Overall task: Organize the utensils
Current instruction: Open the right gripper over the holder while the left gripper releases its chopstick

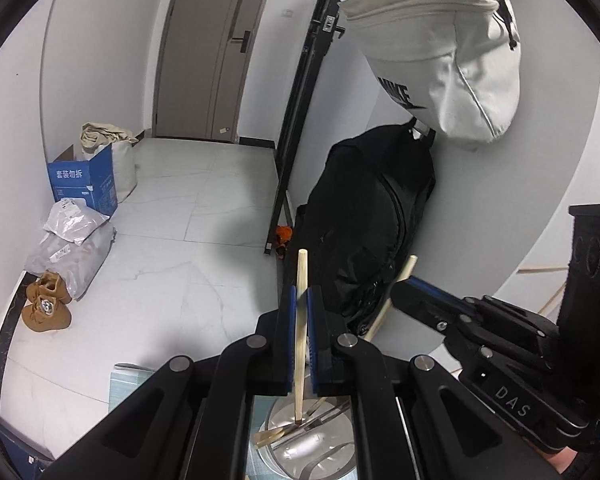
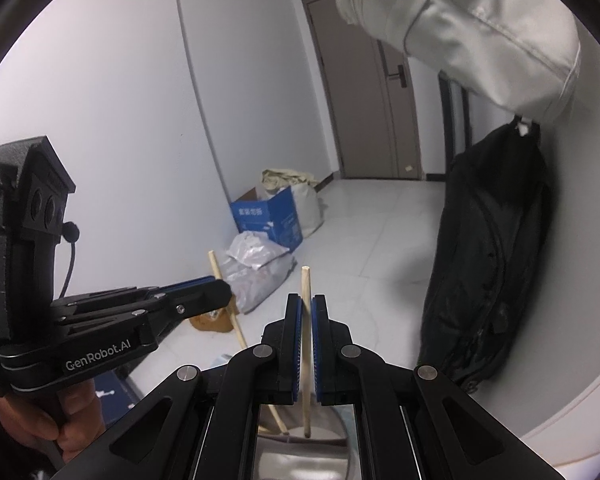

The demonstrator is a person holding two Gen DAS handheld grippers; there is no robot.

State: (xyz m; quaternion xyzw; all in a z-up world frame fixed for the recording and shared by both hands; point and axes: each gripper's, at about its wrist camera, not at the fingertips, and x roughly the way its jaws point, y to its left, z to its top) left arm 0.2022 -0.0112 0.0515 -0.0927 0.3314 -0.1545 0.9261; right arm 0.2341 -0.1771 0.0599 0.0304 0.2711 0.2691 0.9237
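Observation:
My left gripper (image 1: 299, 300) is shut on a wooden chopstick (image 1: 300, 320) held nearly upright, its lower end over a round metal container (image 1: 300, 444) that holds metal utensils and another wooden piece. My right gripper (image 2: 307, 308) is shut on a second wooden chopstick (image 2: 306, 344), also upright, its lower tip above the same metal container (image 2: 300, 456). The right gripper (image 1: 412, 292) shows in the left wrist view, to the right, with its chopstick (image 1: 388, 304). The left gripper (image 2: 216, 288) shows in the right wrist view, to the left, with its chopstick (image 2: 228, 304).
A black bag (image 1: 372, 216) and a white Nike bag (image 1: 440, 52) hang on the wall to the right. A blue box (image 1: 84, 184), grey parcels (image 1: 76, 244) and brown shoes (image 1: 46, 304) lie on the tiled floor at left. A door (image 1: 212, 48) stands behind.

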